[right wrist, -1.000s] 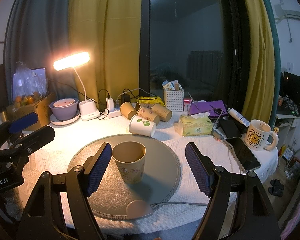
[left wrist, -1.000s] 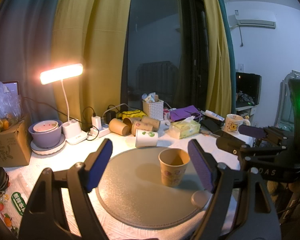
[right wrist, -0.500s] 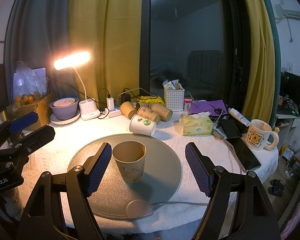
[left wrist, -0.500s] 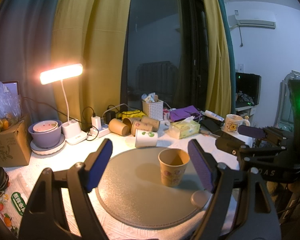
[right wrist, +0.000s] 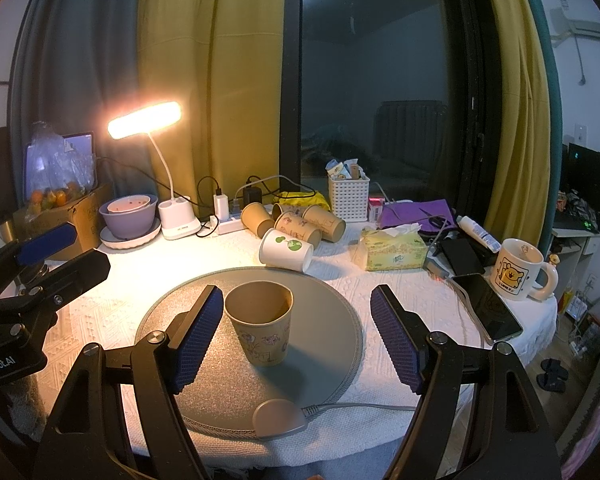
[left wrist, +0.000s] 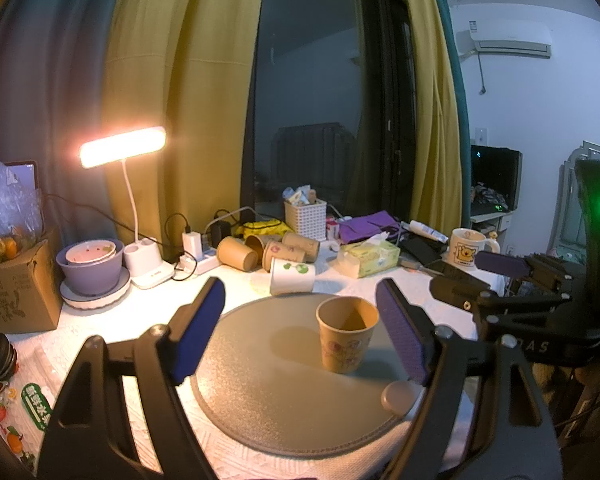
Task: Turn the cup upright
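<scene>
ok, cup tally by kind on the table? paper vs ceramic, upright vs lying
Brown paper cup, upright on the round mat: 1
Brown paper cups, lying on their sides at the back: 4
White paper cup, lying on its side: 1
Ceramic mug, upright: 1
Total: 7

"LOVE U" on mug (right wrist: 521, 274)

both wrist views low, near, sharing cup (left wrist: 347, 333)
</scene>
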A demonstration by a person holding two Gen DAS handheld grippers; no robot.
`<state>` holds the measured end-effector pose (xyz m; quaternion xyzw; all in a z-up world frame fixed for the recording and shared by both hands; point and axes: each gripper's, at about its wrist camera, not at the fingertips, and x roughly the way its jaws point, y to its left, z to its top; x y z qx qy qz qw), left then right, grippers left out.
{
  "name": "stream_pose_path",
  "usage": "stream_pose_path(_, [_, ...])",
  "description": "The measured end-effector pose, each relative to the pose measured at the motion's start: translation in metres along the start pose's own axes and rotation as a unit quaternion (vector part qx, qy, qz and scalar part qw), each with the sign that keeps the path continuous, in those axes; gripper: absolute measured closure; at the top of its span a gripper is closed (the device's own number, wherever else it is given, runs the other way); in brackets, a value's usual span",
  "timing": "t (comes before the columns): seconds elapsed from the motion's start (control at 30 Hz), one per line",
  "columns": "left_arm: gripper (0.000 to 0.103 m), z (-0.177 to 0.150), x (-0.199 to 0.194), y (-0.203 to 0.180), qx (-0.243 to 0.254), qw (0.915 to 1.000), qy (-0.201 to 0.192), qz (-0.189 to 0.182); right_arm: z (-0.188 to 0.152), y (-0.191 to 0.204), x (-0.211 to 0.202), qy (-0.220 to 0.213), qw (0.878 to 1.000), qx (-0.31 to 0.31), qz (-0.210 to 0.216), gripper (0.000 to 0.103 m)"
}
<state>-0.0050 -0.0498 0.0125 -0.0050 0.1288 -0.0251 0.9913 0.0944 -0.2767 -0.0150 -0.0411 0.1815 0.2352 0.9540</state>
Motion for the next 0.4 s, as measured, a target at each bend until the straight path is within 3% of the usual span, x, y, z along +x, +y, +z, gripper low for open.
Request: stream_pose_path(0.4, [0.024, -0.0029, 0.0012, -0.0046, 0.014, 0.9998, -0.002, -0.009, -0.0008, 0.0005, 0.0008, 0.0, 1.0, 0.0, 0.001, 0.024])
